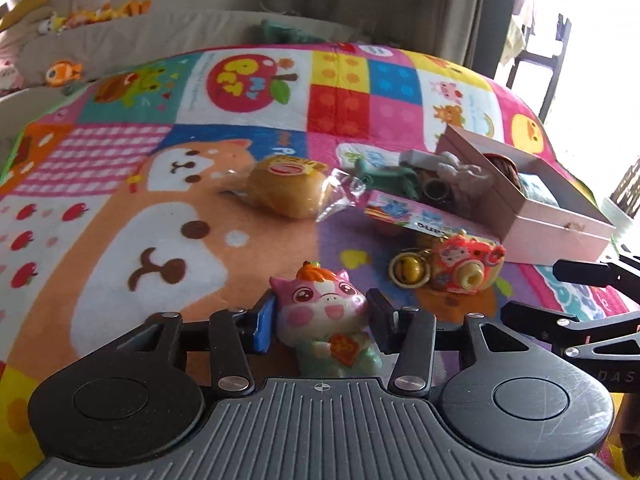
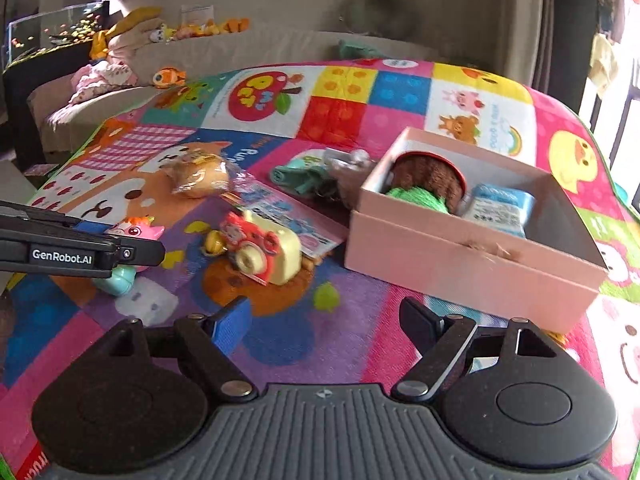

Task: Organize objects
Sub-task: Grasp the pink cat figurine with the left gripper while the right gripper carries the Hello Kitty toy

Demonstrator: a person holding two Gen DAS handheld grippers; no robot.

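Pink-faced cow figurine (image 1: 324,312), orange tuft on top, mint body, sits low in the left wrist frame, clamped by the left gripper (image 1: 320,320). Right gripper (image 2: 326,320) gapes wide with nothing between its jaws, below the pink box (image 2: 472,264) at middle right.
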